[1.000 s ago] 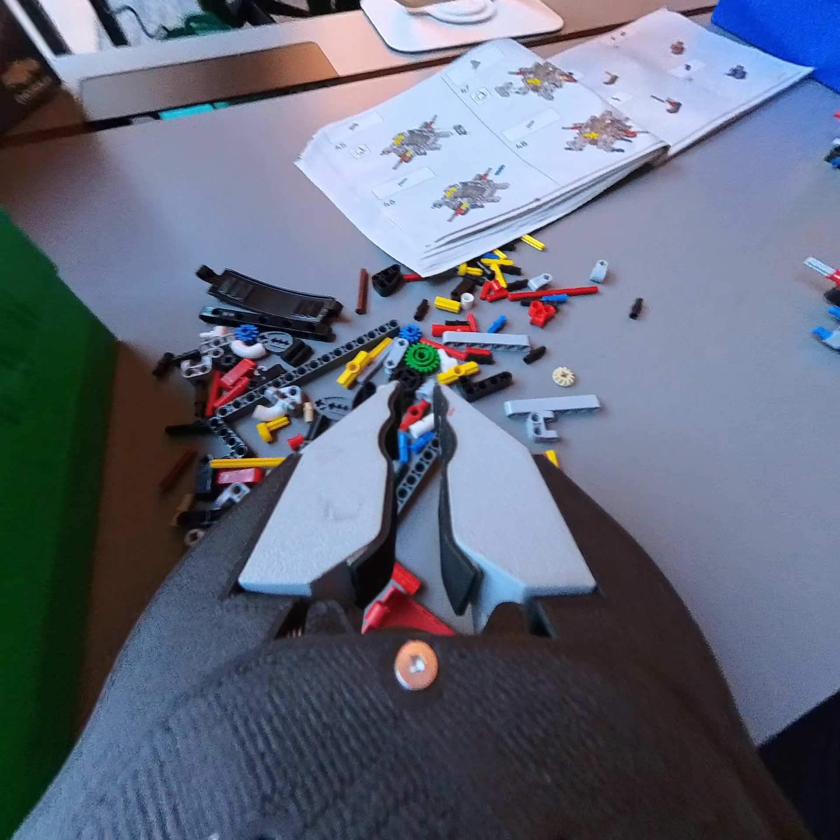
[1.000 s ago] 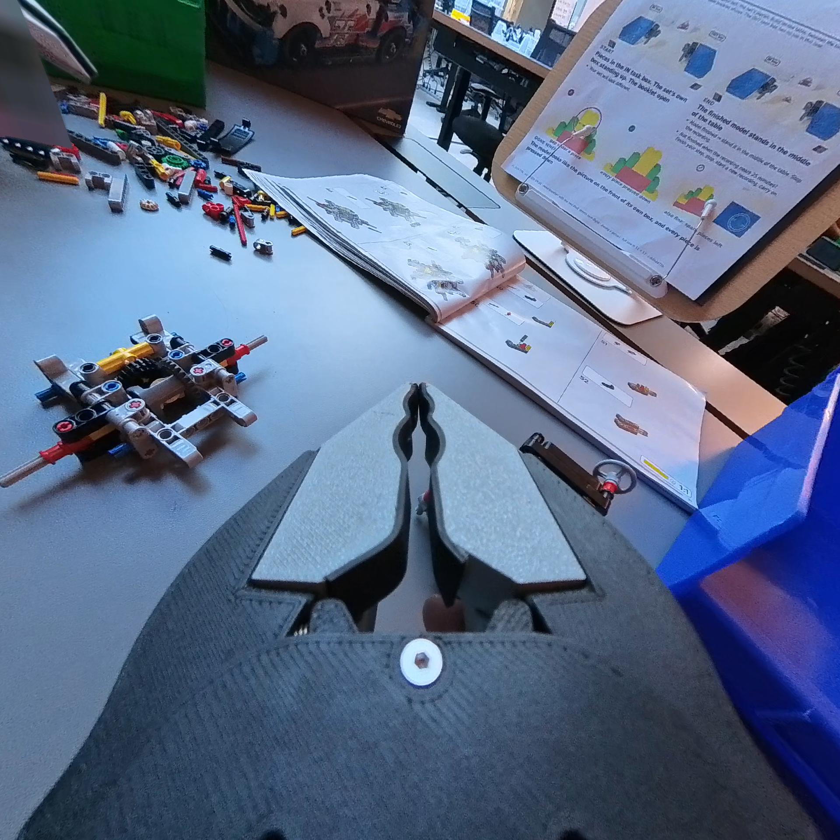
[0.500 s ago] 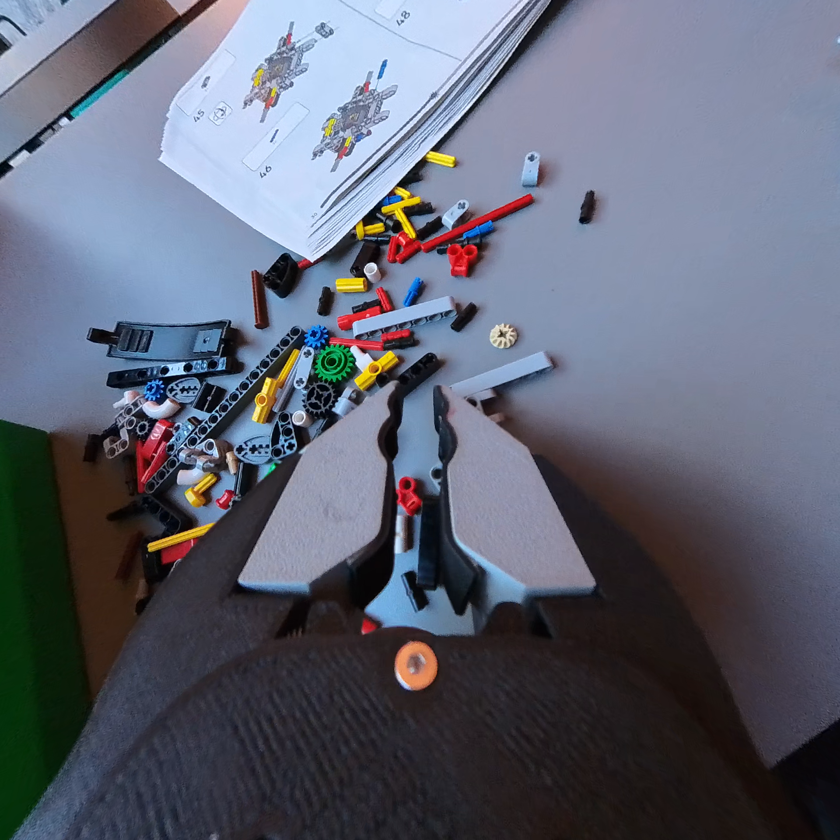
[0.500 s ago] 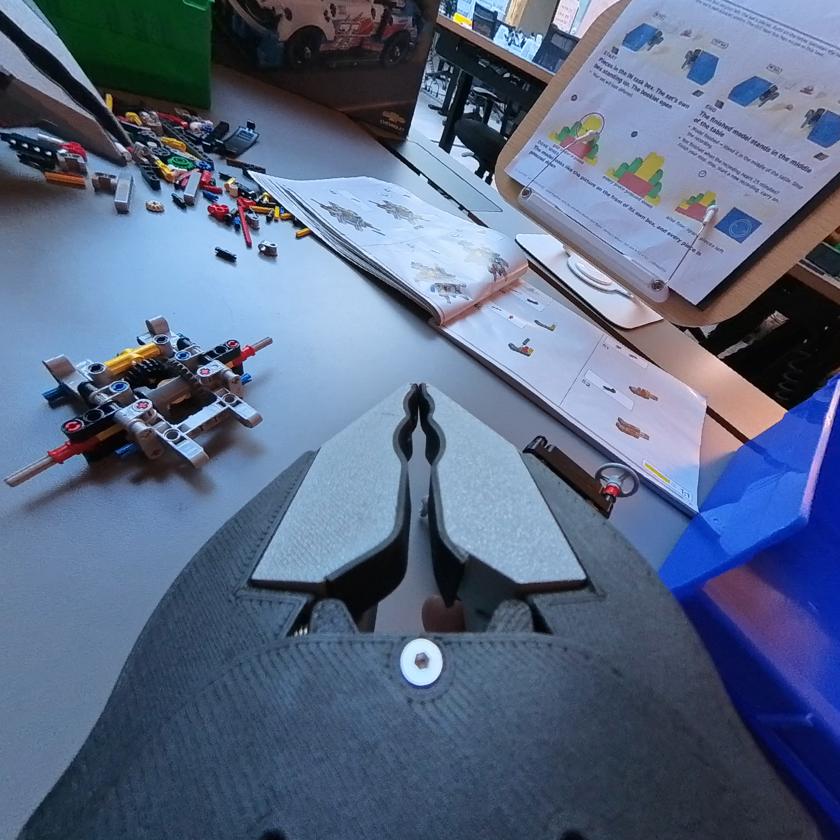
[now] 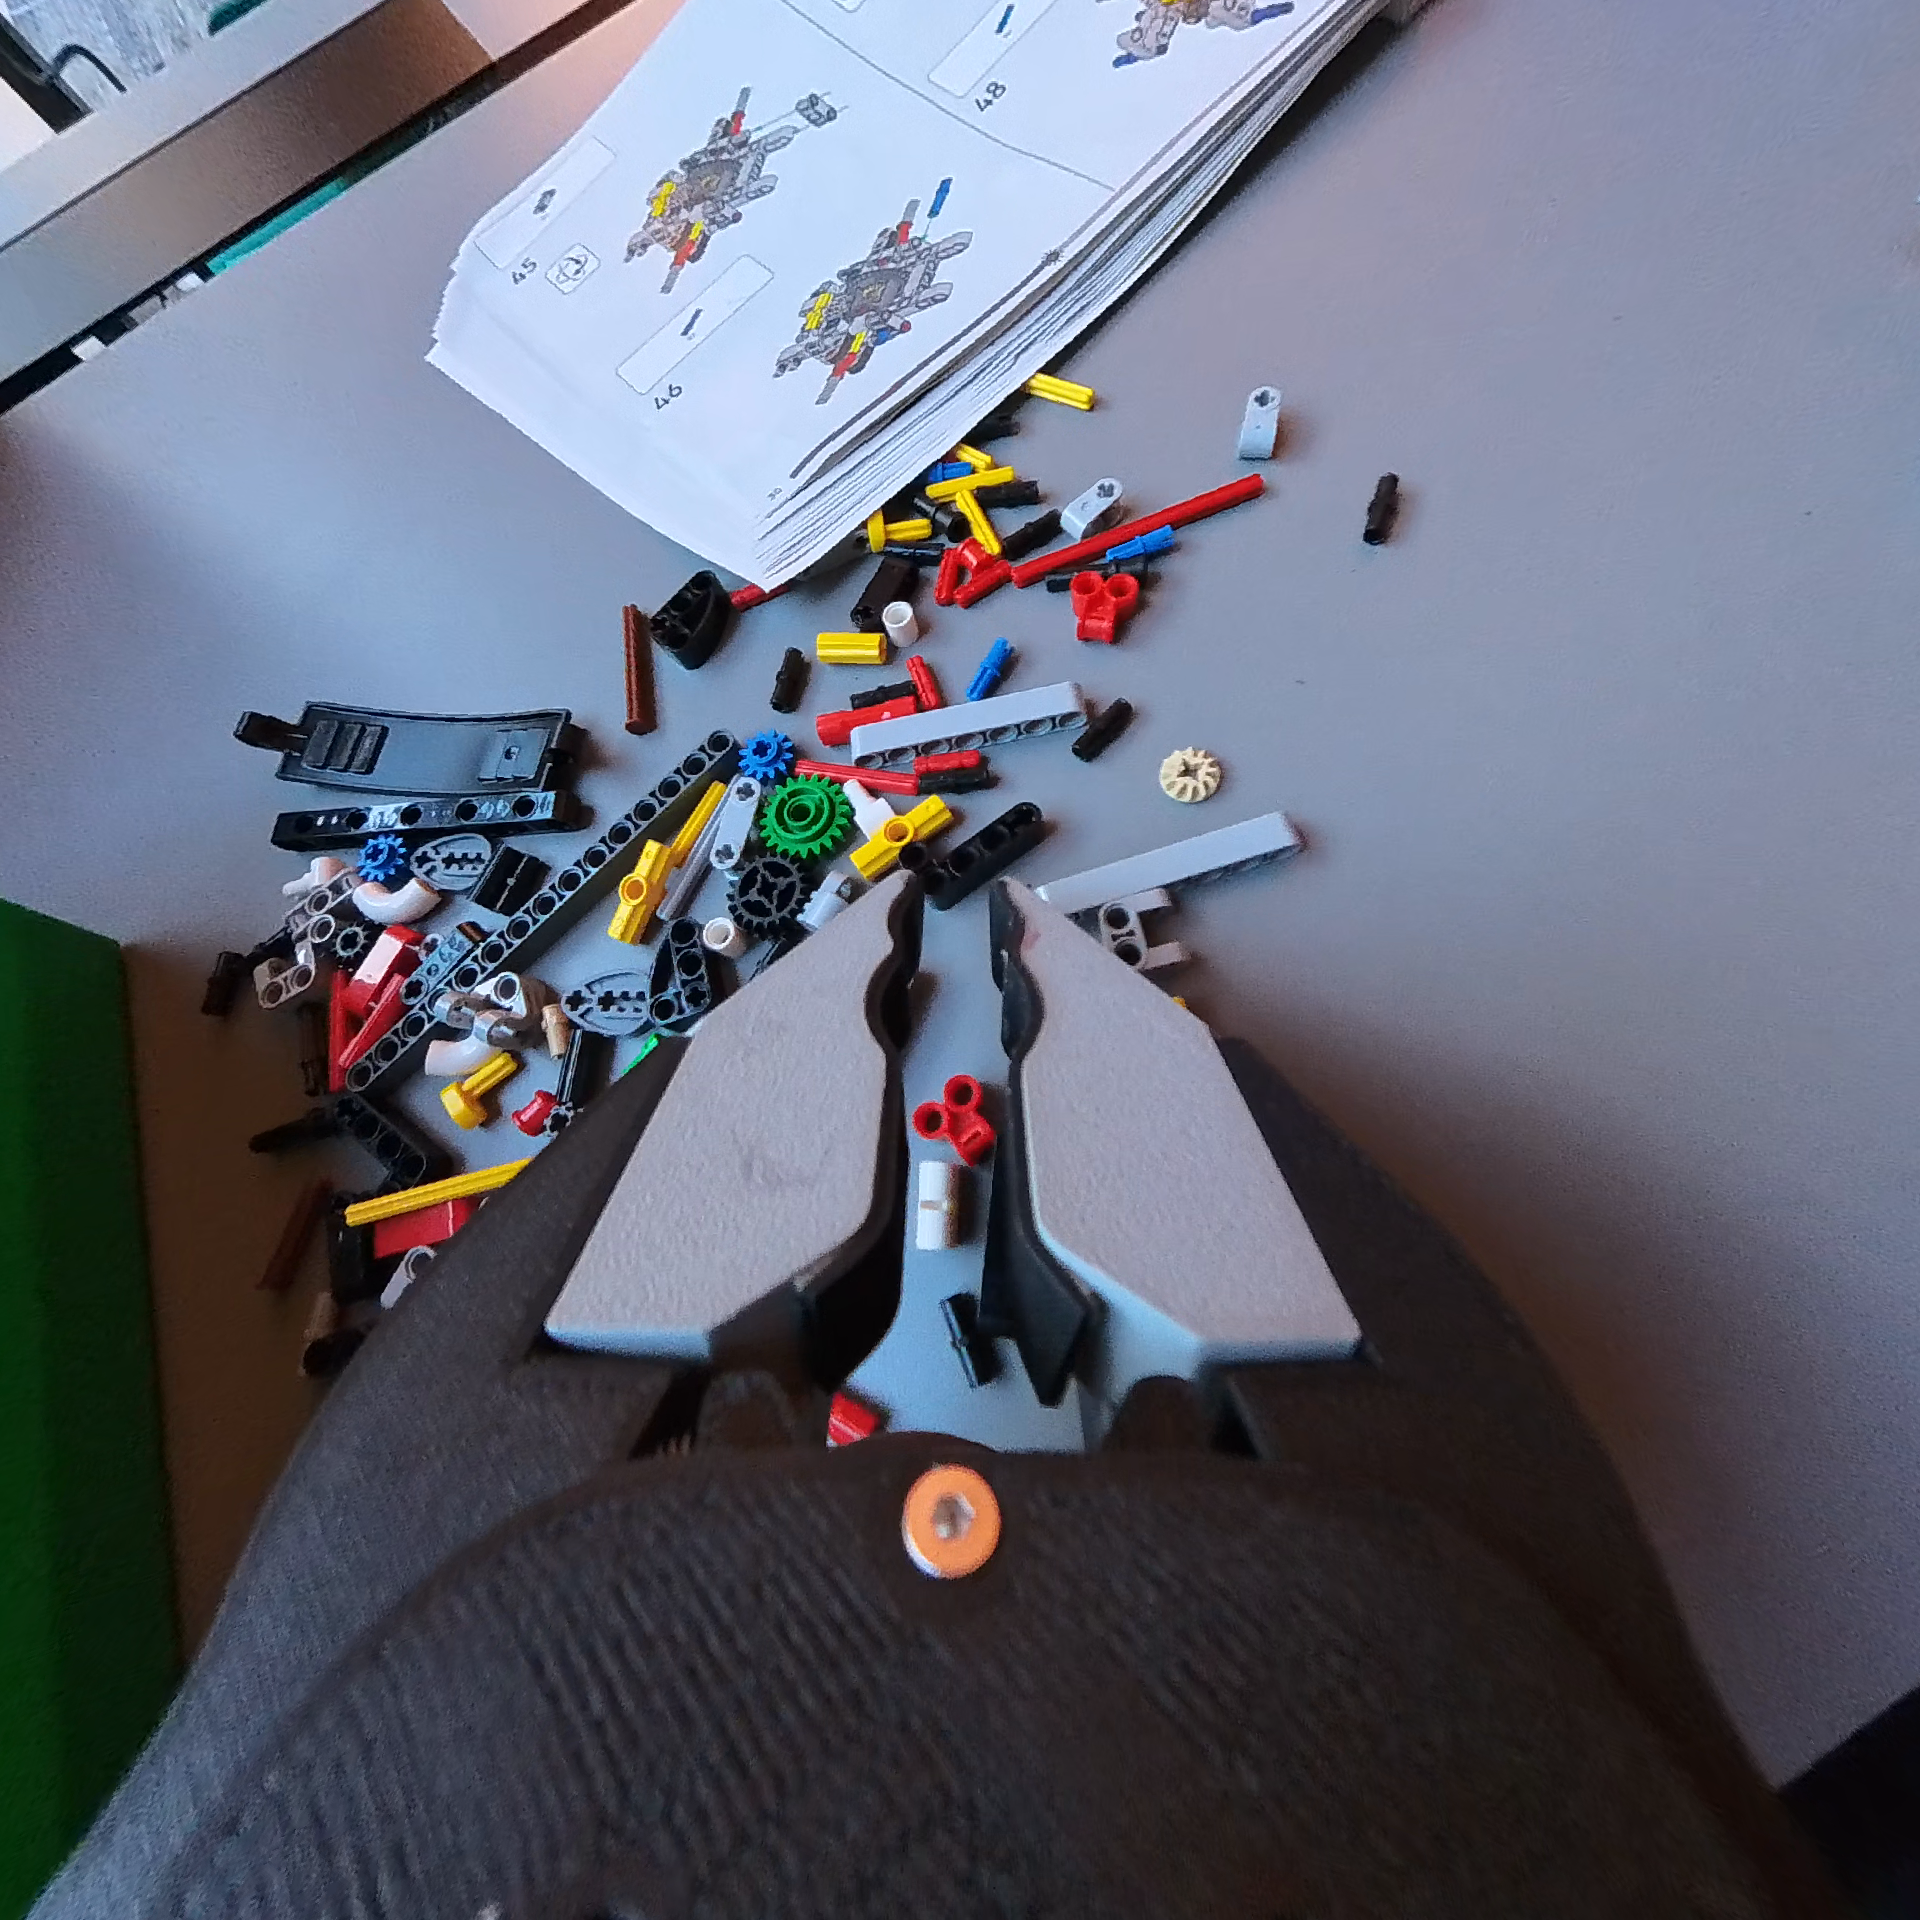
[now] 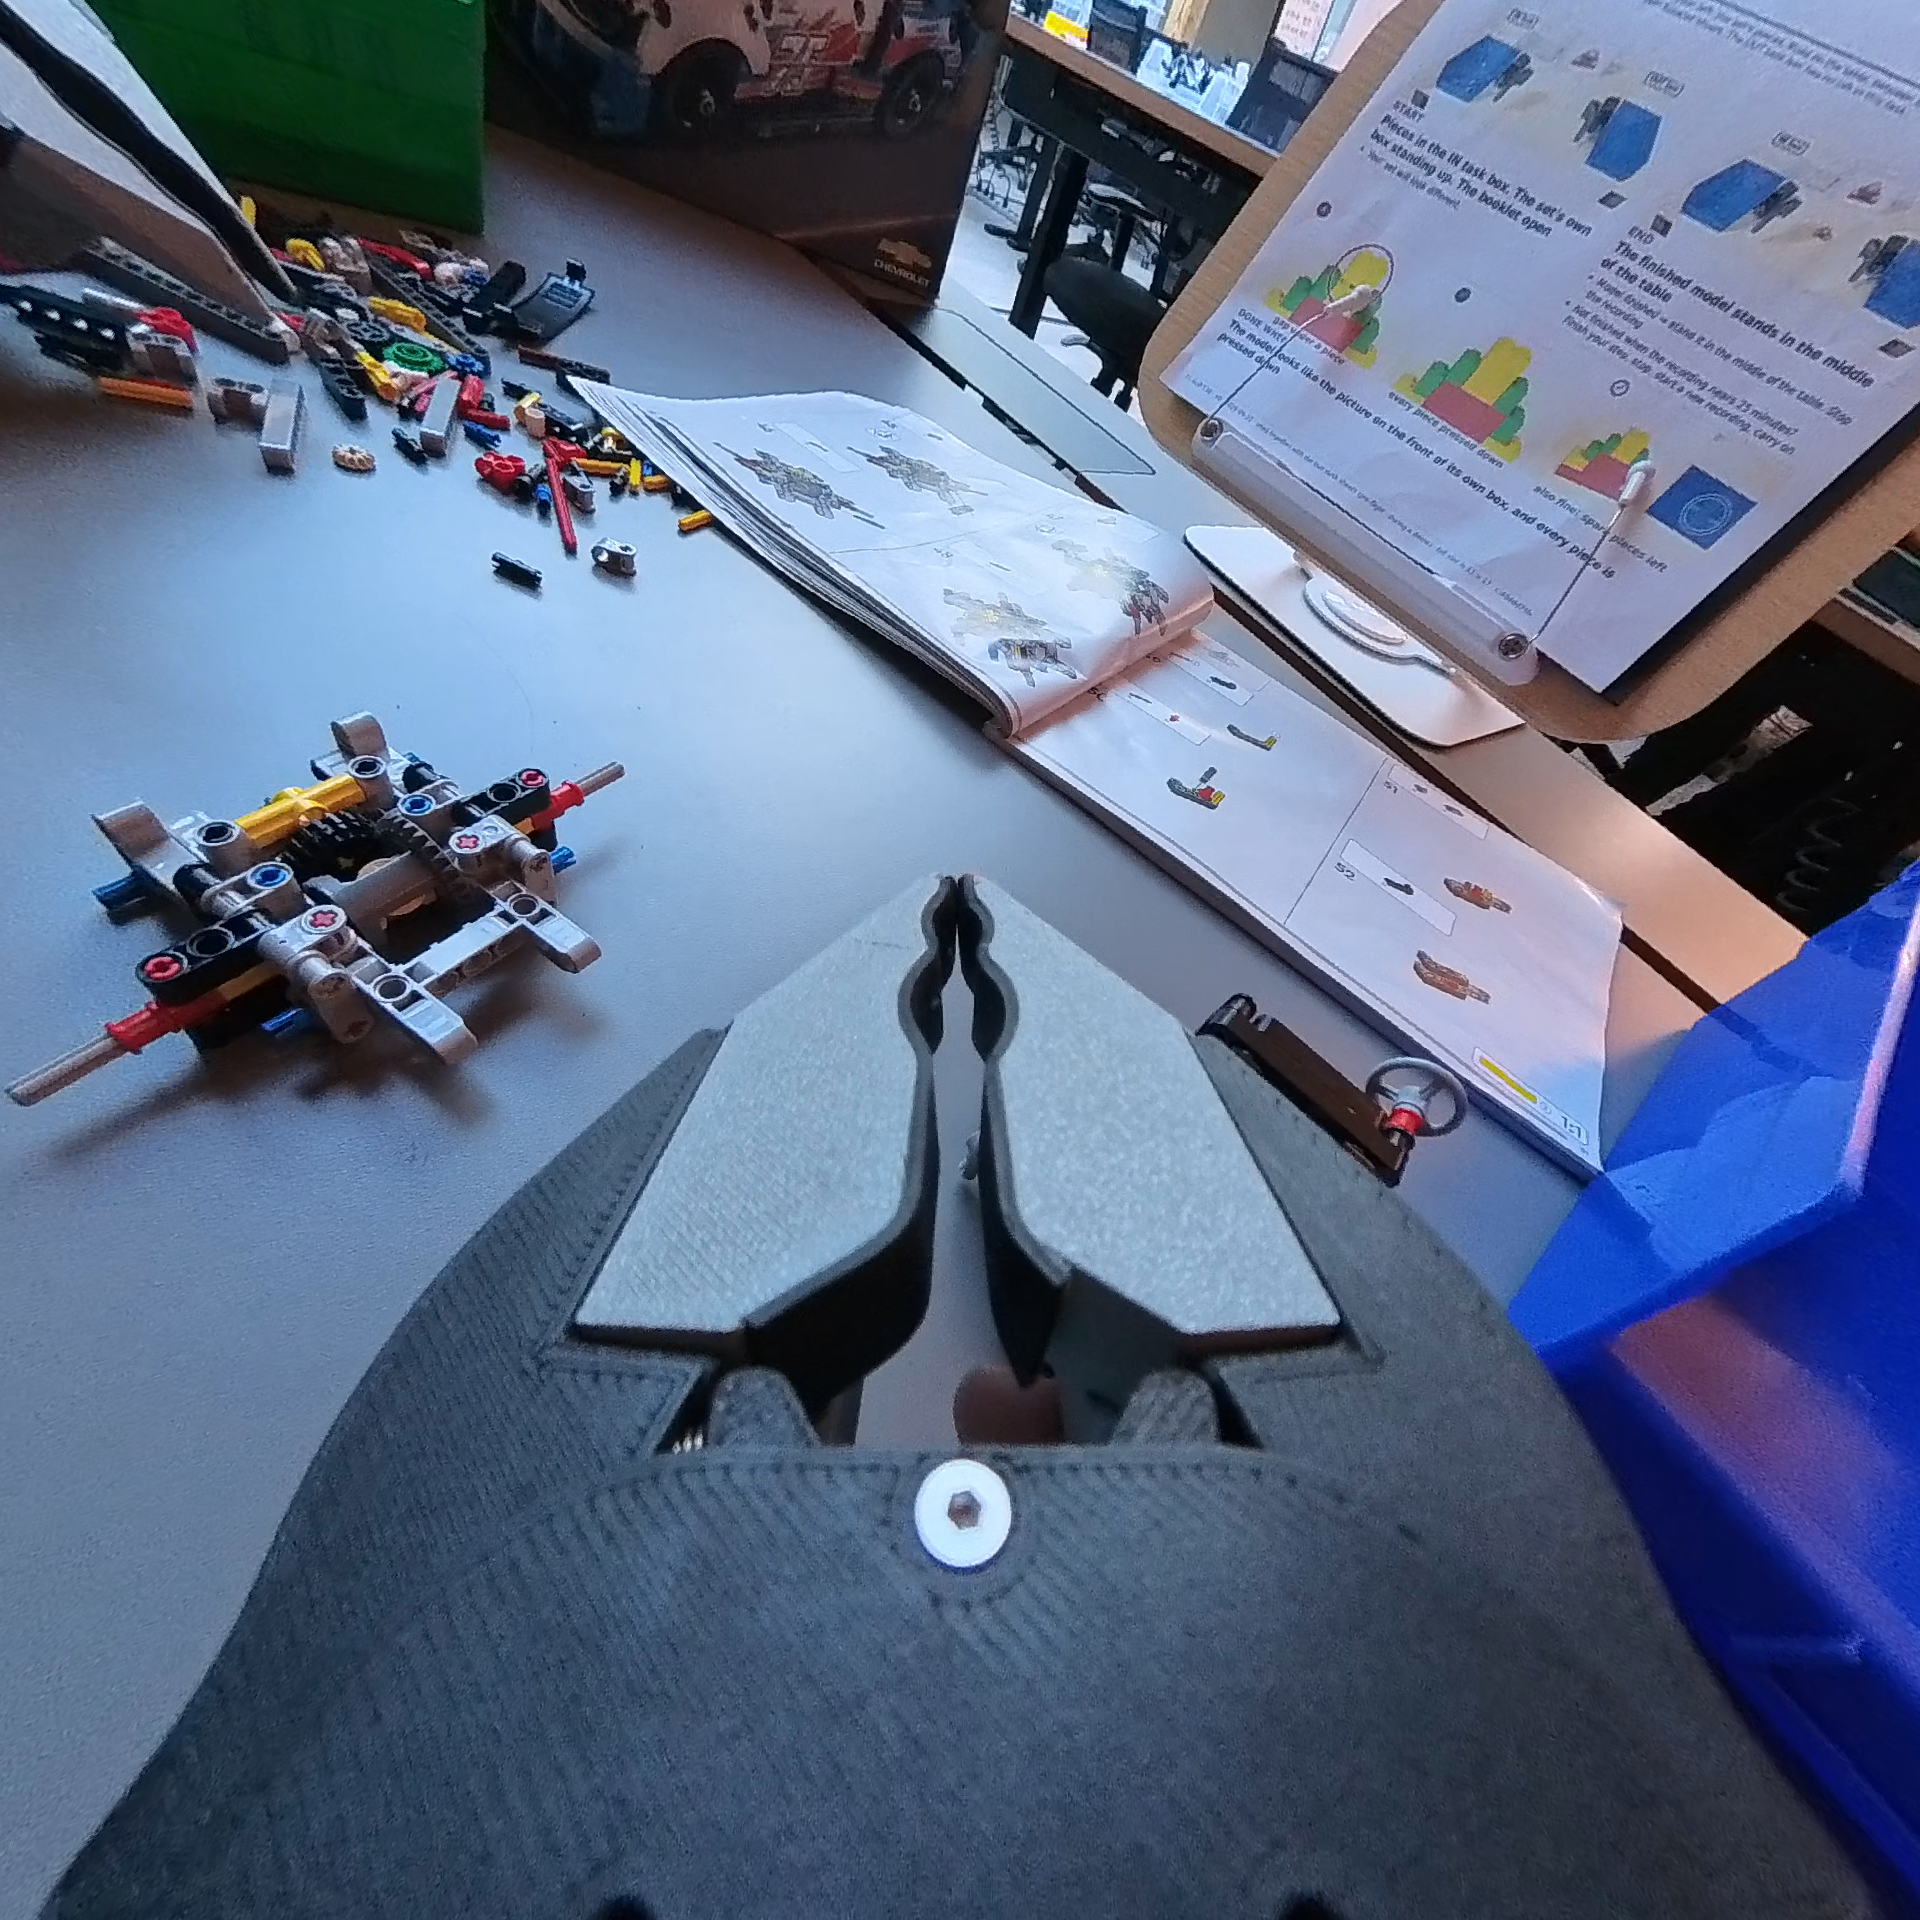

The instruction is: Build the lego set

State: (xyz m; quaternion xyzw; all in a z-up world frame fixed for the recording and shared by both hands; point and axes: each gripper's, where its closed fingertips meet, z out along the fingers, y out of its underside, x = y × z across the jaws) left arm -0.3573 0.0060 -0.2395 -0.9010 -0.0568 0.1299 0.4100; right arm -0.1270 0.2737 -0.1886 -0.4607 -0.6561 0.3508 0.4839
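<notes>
Over loose parts [image 5: 810,821]: left gripper [image 5: 956,914], fingers apart.

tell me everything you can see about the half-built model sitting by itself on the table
The model is a flat, cross-shaped frame of plastic building pieces lying flat on the grey table, apart from the loose-parts pile and left of the booklet. Light grey holed beams form its frame, with short black beams, a yellow piece, black gears in the middle, and red and blue pins. A thin axle with red bushes sticks out at both ends. Nothing touches it; the right gripper, jaws shut, sits off to its right.
</notes>
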